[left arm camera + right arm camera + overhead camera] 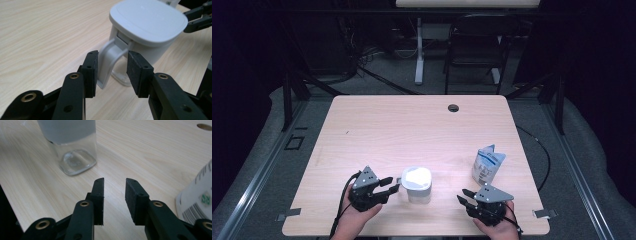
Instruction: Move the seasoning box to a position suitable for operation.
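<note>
A clear jug with a white lid (416,184) stands near the table's front edge. In the left gripper view the jug's lid (147,22) sits close ahead, and its white handle (110,62) lies between the jaws of my left gripper (112,72). The pads stand a little apart from the handle, so the left gripper (391,183) is open. My right gripper (462,196) hovers to the jug's right, open, with nothing between its jaws (114,192). Its view shows the jug's clear base (72,162) ahead to the left.
A white and blue pouch (487,167) stands upright at the right, close to the right gripper, and its printed side (200,192) edges the right gripper view. The wooden table (412,125) has a cable hole (453,107) at the back. A chair (477,45) stands beyond.
</note>
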A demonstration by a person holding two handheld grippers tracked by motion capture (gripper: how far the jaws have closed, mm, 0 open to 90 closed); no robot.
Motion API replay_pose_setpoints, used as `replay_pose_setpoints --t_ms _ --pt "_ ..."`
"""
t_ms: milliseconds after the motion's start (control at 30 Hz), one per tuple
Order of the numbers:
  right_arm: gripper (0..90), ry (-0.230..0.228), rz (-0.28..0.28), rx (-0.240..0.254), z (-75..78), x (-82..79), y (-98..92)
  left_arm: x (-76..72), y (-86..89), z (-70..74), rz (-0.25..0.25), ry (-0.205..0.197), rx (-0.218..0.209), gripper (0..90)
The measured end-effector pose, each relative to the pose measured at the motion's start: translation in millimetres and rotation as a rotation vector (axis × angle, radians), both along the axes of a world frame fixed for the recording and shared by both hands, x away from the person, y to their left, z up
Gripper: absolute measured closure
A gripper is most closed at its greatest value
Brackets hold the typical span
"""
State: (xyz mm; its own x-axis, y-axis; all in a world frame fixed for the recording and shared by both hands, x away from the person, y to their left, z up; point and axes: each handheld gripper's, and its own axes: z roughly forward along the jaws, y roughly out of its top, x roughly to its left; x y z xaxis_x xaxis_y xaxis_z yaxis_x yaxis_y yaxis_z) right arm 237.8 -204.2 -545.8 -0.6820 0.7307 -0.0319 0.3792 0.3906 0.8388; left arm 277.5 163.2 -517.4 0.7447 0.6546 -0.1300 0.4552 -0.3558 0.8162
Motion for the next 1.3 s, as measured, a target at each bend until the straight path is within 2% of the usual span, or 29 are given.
replay_pose_setpoints --t_ms 133,233,300,467,567,600,667,767,867,933,1033,1133,1300 --pt "70.0 -0.015 -0.007 0.008 7.6 6.5 3.7 4.7 5.0 8.4 -0.020 -0.008 -0.015 60.5" --pt "68.7 -0.004 -0.002 0.018 11.9 13.2 7.2 9.2 6.6 15.0 -0.009 -0.009 -0.020 60.8" --pt "67.1 0.020 0.008 0.017 14.3 17.8 10.8 13.0 5.6 20.6 -0.013 -0.003 -0.028 60.7" --pt "67.0 0.030 0.002 0.029 21.2 24.8 19.0 21.0 -1.0 33.5 -0.026 -0.017 -0.055 55.8" --pt "66.2 0.031 0.002 0.037 22.9 27.3 21.6 28.1 -4.3 34.8 -0.029 0.001 -0.036 51.7" --pt "62.8 0.028 0.007 0.046 24.5 30.3 23.8 34.2 -7.4 35.0 -0.037 0.023 -0.034 51.7" --pt "61.3 0.018 0.011 0.054 26.8 33.4 25.8 36.4 -9.3 37.1 -0.040 0.012 -0.032 51.8" --pt "56.7 0.013 0.022 0.059 33.0 38.2 28.4 39.8 -9.2 42.3 -0.063 0.013 -0.014 59.1" --pt "53.1 0.008 0.035 0.058 39.8 42.9 33.2 42.5 -8.5 47.7 -0.072 0.023 -0.021 65.2" --pt "50.7 0.009 0.043 0.055 43.4 46.5 36.7 42.0 -8.5 50.6 -0.078 0.015 -0.027 67.7" --pt "47.5 0.021 0.047 0.048 46.3 50.8 41.5 40.7 -8.4 53.1 -0.087 0.008 -0.013 71.6" --pt "49.2 0.044 0.045 0.061 47.7 52.5 44.1 37.2 -9.6 53.6 -0.104 0.001 -0.002 74.9" --pt "59.5 0.014 0.031 0.040 50.3 49.3 45.3 32.7 -13.2 52.2 -0.122 0.000 0.008 79.3"
